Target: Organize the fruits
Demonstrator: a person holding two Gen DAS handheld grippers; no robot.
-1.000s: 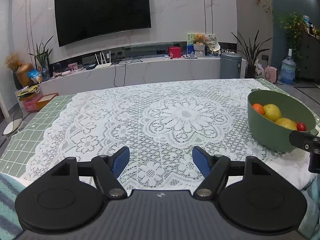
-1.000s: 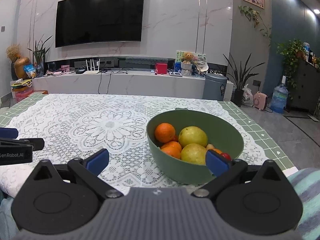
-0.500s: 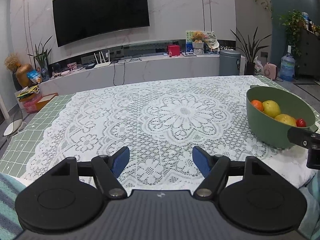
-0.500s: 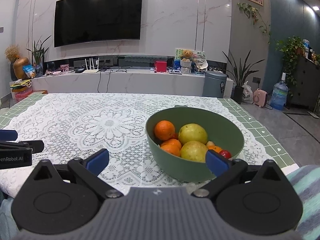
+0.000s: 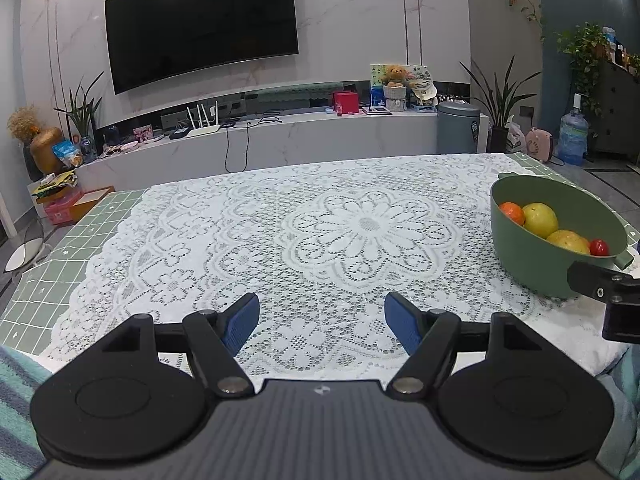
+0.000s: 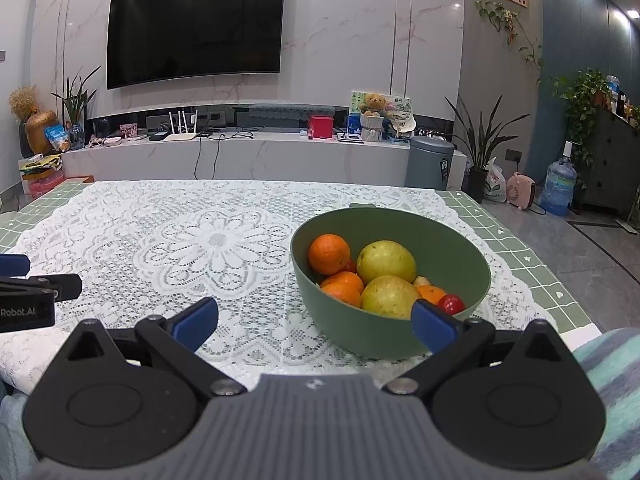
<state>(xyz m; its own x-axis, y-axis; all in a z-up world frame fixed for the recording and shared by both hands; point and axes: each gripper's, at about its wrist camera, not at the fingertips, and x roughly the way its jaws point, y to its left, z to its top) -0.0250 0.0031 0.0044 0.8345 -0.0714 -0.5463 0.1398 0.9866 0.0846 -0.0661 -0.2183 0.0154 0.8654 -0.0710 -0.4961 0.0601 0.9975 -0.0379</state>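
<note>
Blue-padded and spread wide, the right gripper point(image 6: 314, 322) hangs empty at the near edge of the table, its right pad just in front of the green bowl point(image 6: 460, 252) and overlapping the bowl's near rim in this view. The left gripper point(image 5: 321, 320) is also released, jaws apart and holding nothing, over the white lace cloth point(image 5: 360, 228) well to the left of the bowl; from the right wrist view only its side shows at the left edge. The bowl stands on the lace cloth near the table's right front corner, and all the fruit visible lies inside it. Nearest the bowl's front rim sit a small red tomato point(image 6: 451, 304) and a yellow pear point(image 6: 390, 296), touching one another, with an orange point(image 6: 344, 286) to the left of that pear. Behind them, toward the bowl's far wall, lie a second yellow pear point(image 6: 386, 260) and another orange point(image 6: 329, 253), side by side. A further orange piece shows between the front pear and the tomato, mostly hidden. Beyond the bowl the cloth gives way to green checked table covering point(image 6: 516, 248). Far behind the bowl stand a long white cabinet point(image 6: 240, 156) and, above it, a dark television point(image 6: 196, 26) on the marble wall.
</note>
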